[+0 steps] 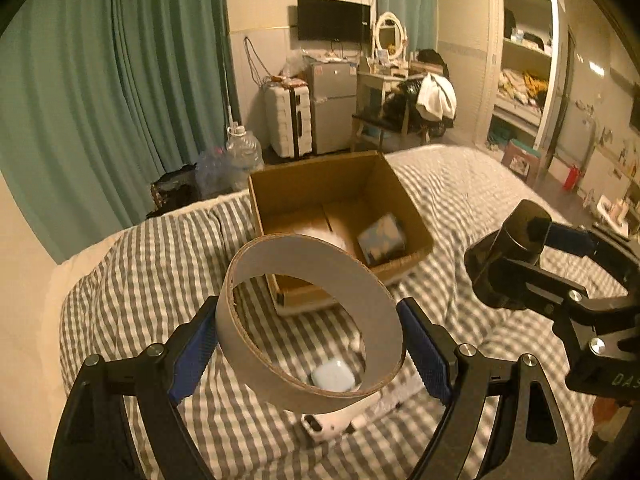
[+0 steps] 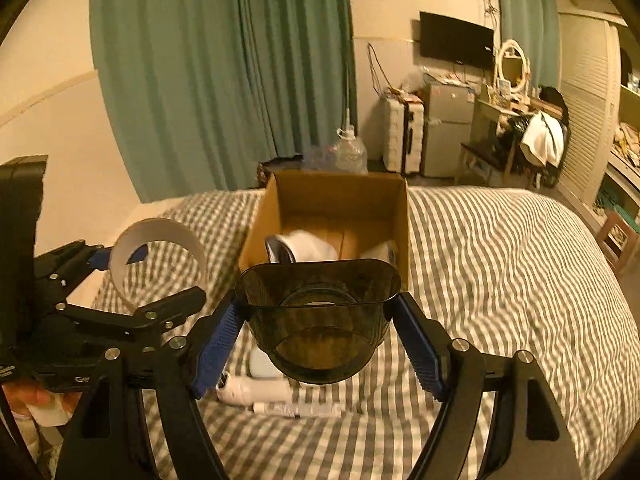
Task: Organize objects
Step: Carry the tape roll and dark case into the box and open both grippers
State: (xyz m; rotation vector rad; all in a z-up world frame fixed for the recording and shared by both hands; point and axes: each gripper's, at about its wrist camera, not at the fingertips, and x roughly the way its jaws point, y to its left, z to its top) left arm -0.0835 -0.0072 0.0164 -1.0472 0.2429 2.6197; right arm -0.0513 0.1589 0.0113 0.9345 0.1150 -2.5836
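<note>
i'm in a home bedroom: bed with grey checked duvet (image 1: 160, 264), teal curtains (image 1: 100, 80), wall tv (image 1: 333, 19), small fridge (image 1: 334, 106), white suitcase (image 1: 287, 120), vanity desk with round mirror (image 1: 387, 36), open wardrobe (image 1: 524, 64) with stuffed shelves, clothes piled on a chair (image 1: 434, 98).

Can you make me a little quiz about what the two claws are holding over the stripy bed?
1. True or false: the left claw holds a cardboard ring.
2. The right claw grips which thing? A) a white bottle B) a dark see-through cup C) a book
3. Fill in: both things are held in the air in front of the open cardboard ____ on the bed.

Key: 1 true. 2 B. 3 box, which already has a white thing and a small packet inside.
</note>
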